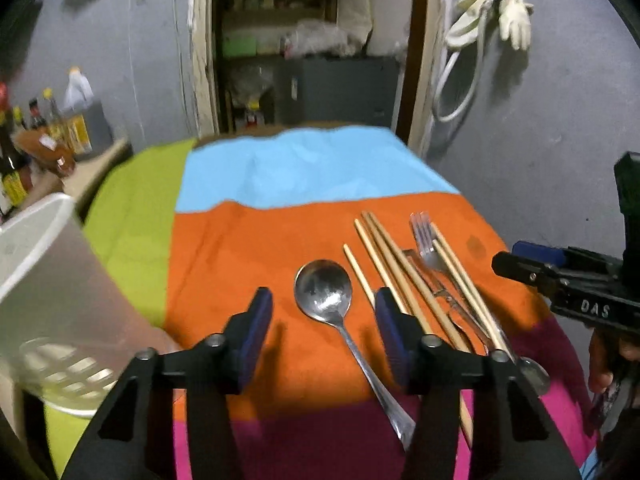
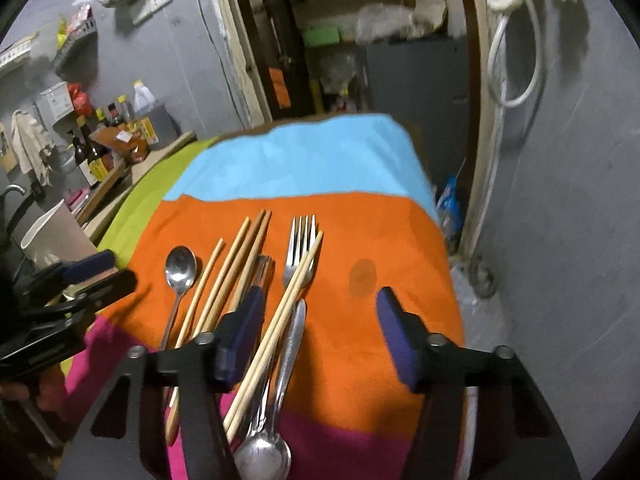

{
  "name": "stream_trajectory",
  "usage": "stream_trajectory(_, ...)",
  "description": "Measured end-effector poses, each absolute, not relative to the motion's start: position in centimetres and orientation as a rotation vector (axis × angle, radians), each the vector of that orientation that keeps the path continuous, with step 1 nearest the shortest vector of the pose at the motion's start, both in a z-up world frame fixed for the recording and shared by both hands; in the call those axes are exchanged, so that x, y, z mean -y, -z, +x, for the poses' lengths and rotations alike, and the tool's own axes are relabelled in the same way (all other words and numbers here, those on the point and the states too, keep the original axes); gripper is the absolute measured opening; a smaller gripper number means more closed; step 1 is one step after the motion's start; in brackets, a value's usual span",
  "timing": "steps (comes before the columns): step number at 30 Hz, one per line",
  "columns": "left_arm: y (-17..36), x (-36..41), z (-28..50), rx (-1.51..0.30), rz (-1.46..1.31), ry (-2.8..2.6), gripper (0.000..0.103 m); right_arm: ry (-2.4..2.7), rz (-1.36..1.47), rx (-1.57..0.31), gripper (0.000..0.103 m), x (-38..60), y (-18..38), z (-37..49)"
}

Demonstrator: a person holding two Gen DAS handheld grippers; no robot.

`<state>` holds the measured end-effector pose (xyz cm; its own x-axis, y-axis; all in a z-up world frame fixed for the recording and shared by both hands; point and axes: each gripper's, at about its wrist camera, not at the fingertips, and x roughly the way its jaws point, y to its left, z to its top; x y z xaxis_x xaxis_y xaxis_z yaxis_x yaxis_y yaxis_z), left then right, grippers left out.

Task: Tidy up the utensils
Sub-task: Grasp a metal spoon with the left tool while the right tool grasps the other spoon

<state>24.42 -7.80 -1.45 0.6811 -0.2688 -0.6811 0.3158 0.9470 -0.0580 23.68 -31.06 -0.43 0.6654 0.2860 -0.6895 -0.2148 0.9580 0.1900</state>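
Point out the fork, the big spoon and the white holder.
fork point(image 2: 301, 240), right wrist view, on the tines.
big spoon point(image 1: 323, 290), left wrist view, on the bowl.
white holder point(image 1: 52, 280), left wrist view, on its side wall.
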Motion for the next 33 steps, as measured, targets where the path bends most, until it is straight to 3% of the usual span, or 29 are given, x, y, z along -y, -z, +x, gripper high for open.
stream_trajectory(4,2.7,7.9,26.4,-0.819,0.061,0.336,0.030,-0.301,0.092,-0.849,0.037,30.6,1.4,24.6)
stream_trajectory(13,4.4,7.0,28.5,-0.863,0.015,0.348,0.026,-0.338,0.074,-0.924,0.016,31.0,2.5,23.6)
stream_trajectory(23,4.2,6.7,28.8,-0.867,-0.034,0.362,0.006,-0.374,0.030,-0.943,0.016,29.2,2.8,23.2)
stream_trajectory(33,3.7,7.6,26.8,-0.860,0.011,0.383,0.002,-0.357,0.010,-1.031,0.017,29.3,2.8,23.2)
